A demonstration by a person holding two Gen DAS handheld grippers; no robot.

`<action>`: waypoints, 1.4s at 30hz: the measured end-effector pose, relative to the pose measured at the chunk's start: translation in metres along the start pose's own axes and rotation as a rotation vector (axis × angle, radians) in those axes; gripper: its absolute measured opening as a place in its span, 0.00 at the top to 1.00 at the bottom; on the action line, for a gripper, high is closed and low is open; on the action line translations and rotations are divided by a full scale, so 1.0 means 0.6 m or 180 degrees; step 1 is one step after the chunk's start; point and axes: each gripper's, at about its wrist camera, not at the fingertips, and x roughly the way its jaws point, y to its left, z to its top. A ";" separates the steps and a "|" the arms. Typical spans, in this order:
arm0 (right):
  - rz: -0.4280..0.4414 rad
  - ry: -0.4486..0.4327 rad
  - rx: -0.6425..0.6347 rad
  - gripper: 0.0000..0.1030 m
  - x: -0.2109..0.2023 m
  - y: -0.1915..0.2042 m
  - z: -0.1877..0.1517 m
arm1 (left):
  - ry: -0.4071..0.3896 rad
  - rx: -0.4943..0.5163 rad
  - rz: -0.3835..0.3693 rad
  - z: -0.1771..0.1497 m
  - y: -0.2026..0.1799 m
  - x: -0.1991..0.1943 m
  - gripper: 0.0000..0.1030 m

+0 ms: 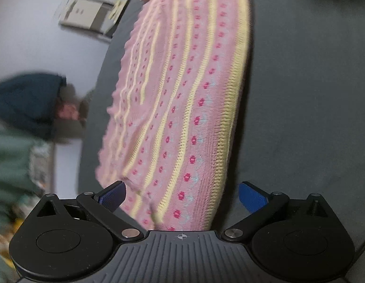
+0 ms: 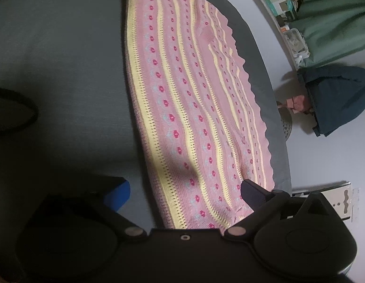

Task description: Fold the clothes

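Both my grippers, left gripper (image 1: 182, 197) and right gripper (image 2: 186, 194), stand spread wide, gripping nothing; the pink knitted garment (image 1: 182, 89) lies flat on the grey table (image 1: 300, 94) beneath my blue pads (image 1: 252, 195)

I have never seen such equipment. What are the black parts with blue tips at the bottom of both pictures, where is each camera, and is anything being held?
No robot here: a person holds a hand tool in each hand. Each tool is a gripper with two blue-padded fingers, and a camera on it looks forward along them. One picture comes from the left gripper, the other from the right gripper. Between them a pink knitted garment with yellow stripes lies flat on a grey surface. Both grippers are wide open, so nothing is held. The pads stand on either side of the cloth's edge without pressing it.
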 end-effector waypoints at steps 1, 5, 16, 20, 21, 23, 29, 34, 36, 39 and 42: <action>-0.0003 0.0002 0.0016 0.01 0.000 0.000 0.000 | -0.0015 -0.0204 -0.0109 -0.006 0.012 0.002 0.00; -0.0016 0.0002 0.0035 0.01 0.000 0.000 -0.001 | -0.0050 -0.1122 -0.0626 -0.039 0.052 0.017 0.00; -0.0026 -0.0001 0.0046 0.00 -0.001 0.001 -0.002 | -0.0178 -0.1278 -0.0711 -0.062 0.054 0.027 0.00; -0.0035 0.0003 0.0068 0.00 -0.002 0.001 -0.003 | -0.0180 -0.1285 -0.0719 -0.057 0.061 0.030 0.00; -0.0039 0.0004 0.0074 0.00 -0.002 0.001 -0.002 | -0.0145 -0.1293 -0.0729 -0.054 0.063 0.031 0.00; -0.0044 0.0003 0.0073 0.00 -0.003 0.001 -0.002 | -0.0138 -0.1209 -0.0693 -0.049 0.060 0.032 0.00; -0.0038 -0.0004 0.0063 0.00 -0.002 -0.003 -0.008 | -0.0110 -0.1061 -0.0607 -0.036 0.052 0.024 0.00; -0.0037 -0.0005 0.0090 0.00 -0.002 -0.004 -0.007 | -0.0144 -0.0986 -0.0582 -0.035 0.049 0.017 0.00; -0.0038 -0.0011 0.0077 0.00 -0.002 -0.003 -0.005 | -0.0170 -0.0786 -0.0499 -0.034 0.043 0.010 0.01; -0.0035 -0.0058 0.0042 0.01 -0.005 -0.004 -0.006 | -0.0163 -0.0352 -0.0356 -0.029 0.030 -0.004 0.05; -0.0041 -0.0104 0.0014 0.02 -0.007 -0.005 -0.007 | -0.0043 0.0171 -0.0175 -0.026 0.015 -0.008 0.26</action>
